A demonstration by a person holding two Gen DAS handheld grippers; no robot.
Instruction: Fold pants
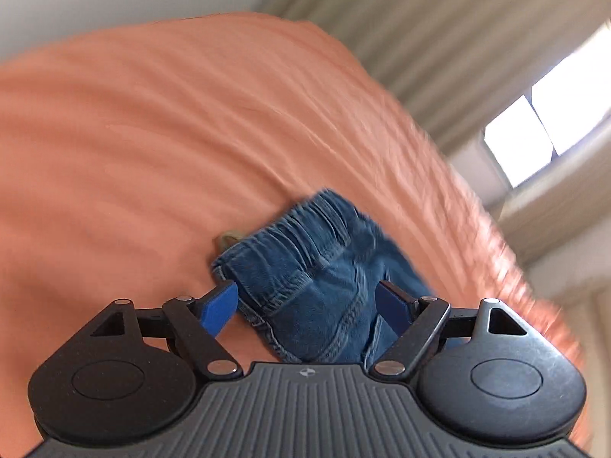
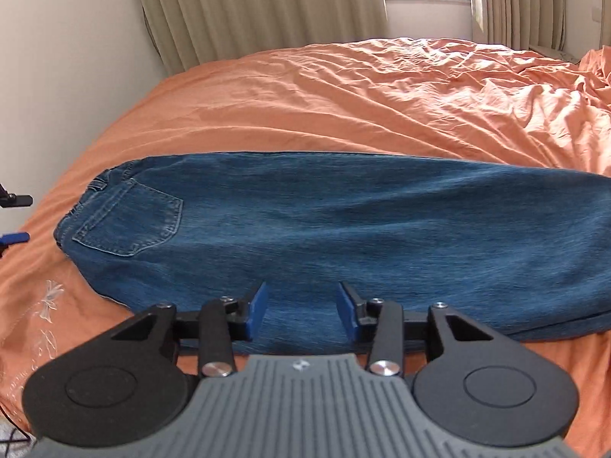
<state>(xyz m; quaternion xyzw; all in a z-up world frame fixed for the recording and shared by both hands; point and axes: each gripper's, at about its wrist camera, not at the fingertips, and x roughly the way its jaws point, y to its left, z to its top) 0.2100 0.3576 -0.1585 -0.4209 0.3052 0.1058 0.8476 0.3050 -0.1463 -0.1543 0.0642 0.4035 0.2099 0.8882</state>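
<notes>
Left hand-held gripper [image 1: 307, 303] hovers wide open over the waistband of the pants [image 2: 324, 229]; right hand-held gripper [image 2: 301, 309], also open and empty, sits at their near edge. They lie leg-on-leg along the bed [image 2: 343, 91]. Next, probably: grip and fold crosswise.

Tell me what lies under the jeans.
The jeans lie flat on the orange bedsheet, which shows all around them. Whatever lies directly beneath the denim is covered.

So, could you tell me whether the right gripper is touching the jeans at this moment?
Cannot tell. In the right wrist view the right gripper is open above the jeans, but no gap or contact shows plainly.
</notes>
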